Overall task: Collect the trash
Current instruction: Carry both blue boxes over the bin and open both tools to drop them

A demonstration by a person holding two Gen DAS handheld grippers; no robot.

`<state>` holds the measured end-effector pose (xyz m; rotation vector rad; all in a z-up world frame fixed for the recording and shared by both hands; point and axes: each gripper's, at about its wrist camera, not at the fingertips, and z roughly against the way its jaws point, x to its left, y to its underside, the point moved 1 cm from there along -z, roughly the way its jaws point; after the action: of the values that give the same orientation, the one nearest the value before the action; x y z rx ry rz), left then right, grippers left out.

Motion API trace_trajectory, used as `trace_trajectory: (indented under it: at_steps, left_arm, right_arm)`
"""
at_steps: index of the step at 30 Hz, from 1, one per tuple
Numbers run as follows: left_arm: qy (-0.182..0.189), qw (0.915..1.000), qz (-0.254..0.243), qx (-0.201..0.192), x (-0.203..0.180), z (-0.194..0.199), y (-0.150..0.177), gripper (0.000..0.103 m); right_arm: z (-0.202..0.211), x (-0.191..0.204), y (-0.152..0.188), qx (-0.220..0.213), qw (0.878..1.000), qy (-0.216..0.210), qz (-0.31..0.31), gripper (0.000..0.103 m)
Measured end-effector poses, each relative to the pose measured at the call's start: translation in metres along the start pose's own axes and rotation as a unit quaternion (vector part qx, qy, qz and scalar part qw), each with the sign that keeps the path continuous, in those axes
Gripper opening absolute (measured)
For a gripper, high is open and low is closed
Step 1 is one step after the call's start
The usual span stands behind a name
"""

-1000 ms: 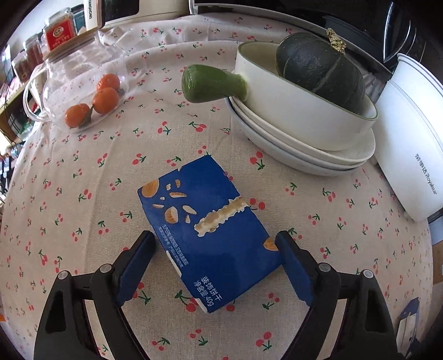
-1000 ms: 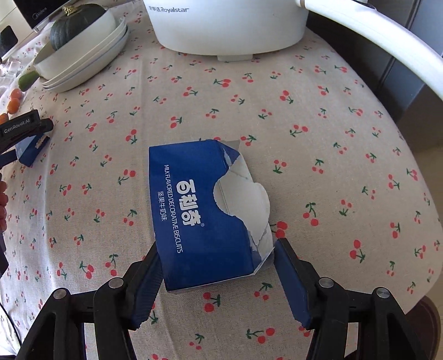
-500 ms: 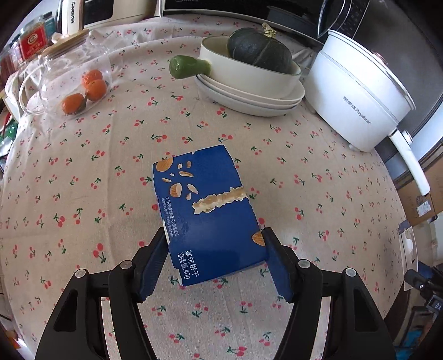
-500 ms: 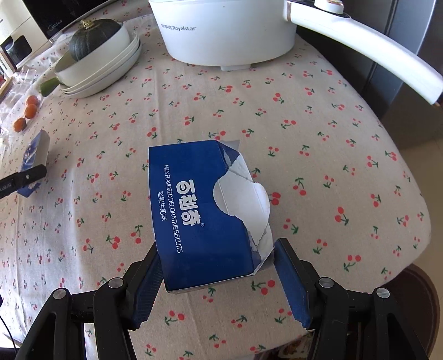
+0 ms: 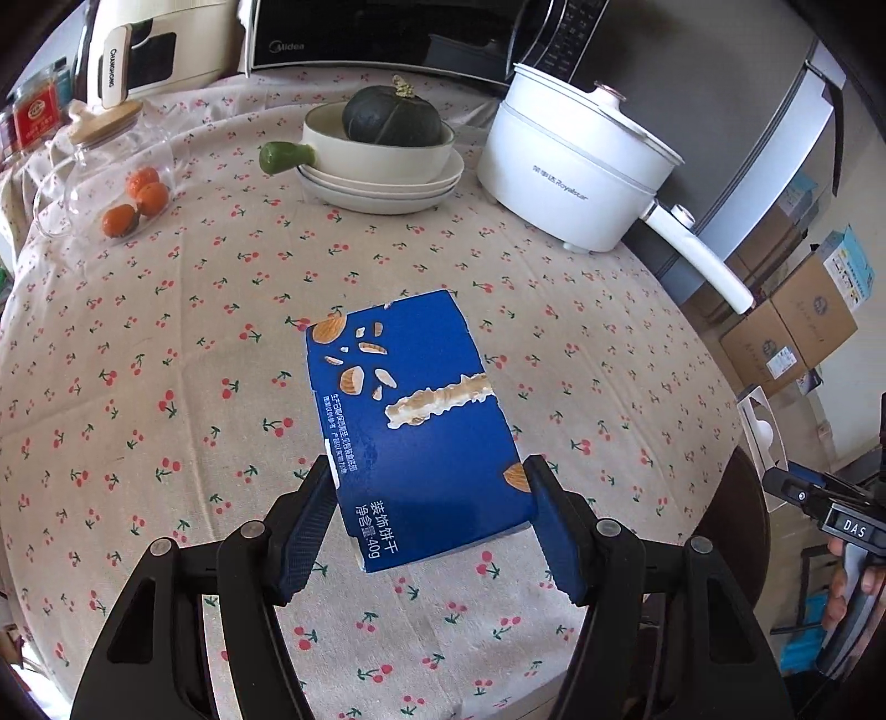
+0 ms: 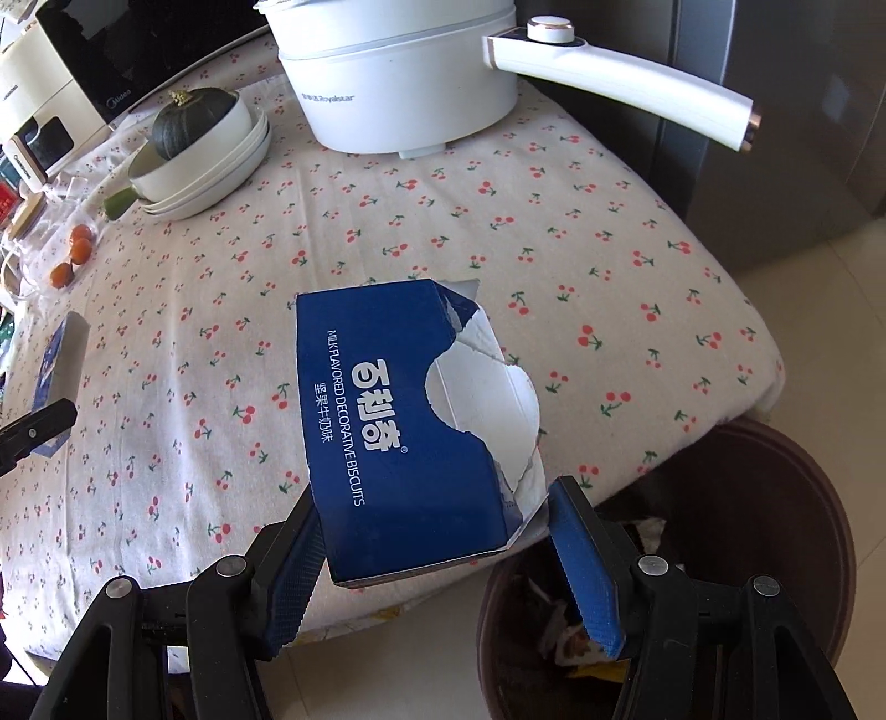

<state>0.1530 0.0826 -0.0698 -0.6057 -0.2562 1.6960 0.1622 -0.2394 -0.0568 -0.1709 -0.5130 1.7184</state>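
Note:
My left gripper (image 5: 432, 526) is shut on a blue biscuit box (image 5: 415, 421) printed with nuts and holds it above the table. My right gripper (image 6: 437, 554) is shut on a torn blue biscuit box (image 6: 398, 432) marked "MILK FLAVORED DECORATIVE BISCUITS" and holds it over the table's edge, beside a dark brown trash bin (image 6: 775, 531) that has paper scraps inside. The left gripper with its box also shows at the far left of the right wrist view (image 6: 55, 376). The right gripper shows at the right edge of the left wrist view (image 5: 830, 509).
The cherry-print tablecloth (image 5: 166, 343) covers a round table. On it stand a white Royalstar pot (image 5: 576, 171) with a long handle, stacked plates and a bowl holding a dark squash (image 5: 393, 119), a glass jar of oranges (image 5: 127, 194). A microwave (image 5: 387, 33) stands behind. Cardboard boxes (image 5: 792, 332) lie on the floor.
Both grippers have lifted their boxes off the table and pulled back. The right gripper now hangs past the table edge with the trash bin in view below it.

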Motion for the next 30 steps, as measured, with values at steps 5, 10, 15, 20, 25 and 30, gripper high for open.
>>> trace_trajectory:
  at_steps: [5,10,15,20,25,30]
  left_arm:
    - [0.027,0.9992,-0.029,0.002,-0.024,0.008,0.016,0.07]
    - [0.05,0.9968,-0.061,0.009,-0.051,0.008,0.027,0.07]
    - [0.076,0.9919,-0.1,0.022,-0.091,0.001,0.04,0.07]
    - [0.107,0.9822,-0.149,0.039,-0.142,-0.008,0.054,0.07]
    - [0.128,0.9717,-0.193,0.049,-0.185,-0.014,0.071,0.07]
    - [0.14,0.9618,-0.227,0.061,-0.218,-0.025,0.087,0.07]
  right_arm:
    - [0.016,-0.019,0.019,-0.006,1.0,0.011,-0.005,0.068]
    - [0.026,-0.052,0.039,-0.002,0.999,0.036,-0.027,0.068]
    - [0.029,-0.093,0.06,0.014,0.996,0.064,-0.063,0.068]
    - [0.031,-0.122,0.079,0.026,0.993,0.074,-0.088,0.068]
    - [0.035,-0.141,0.091,0.03,0.991,0.08,-0.099,0.067]
    - [0.043,-0.159,0.1,0.028,0.989,0.077,-0.124,0.069]
